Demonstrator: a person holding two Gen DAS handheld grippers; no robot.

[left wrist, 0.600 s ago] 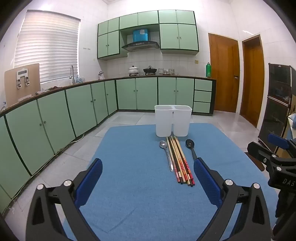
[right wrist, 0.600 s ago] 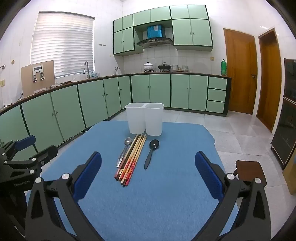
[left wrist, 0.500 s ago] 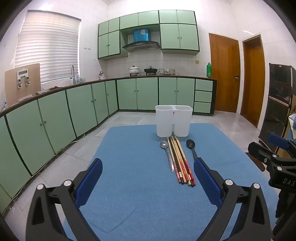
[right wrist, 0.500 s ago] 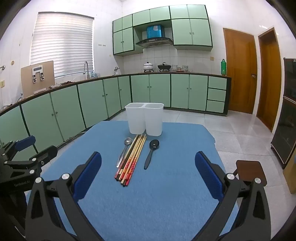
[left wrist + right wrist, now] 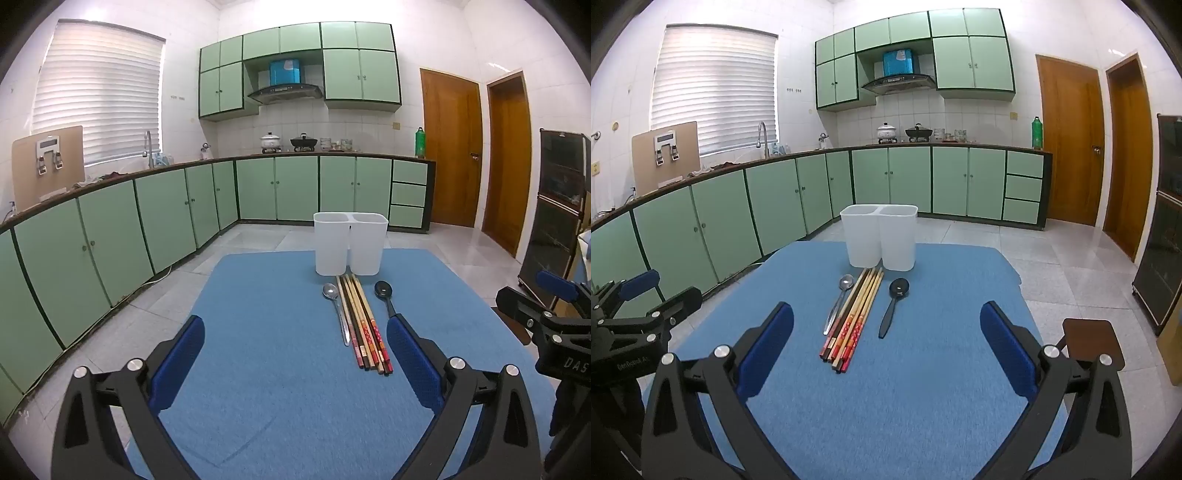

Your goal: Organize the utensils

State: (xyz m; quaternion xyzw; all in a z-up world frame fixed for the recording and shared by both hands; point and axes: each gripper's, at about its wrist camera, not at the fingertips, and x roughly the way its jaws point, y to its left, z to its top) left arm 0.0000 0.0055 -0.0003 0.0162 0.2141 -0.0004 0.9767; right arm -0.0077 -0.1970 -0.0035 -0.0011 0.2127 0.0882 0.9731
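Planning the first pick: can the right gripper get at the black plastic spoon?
Probably yes: the right gripper is open, and the black plastic spoon lies alone on the blue mat, apart from the chopsticks.

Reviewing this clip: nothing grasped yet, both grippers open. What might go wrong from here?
The chopsticks lie packed side by side, so a pinch may catch only some and scatter the others. The metal spoon lies close against them and may get dragged along. The white two-compartment holder looks light and stands near the mat's far edge; a utensil pushed in at an angle might tip it.
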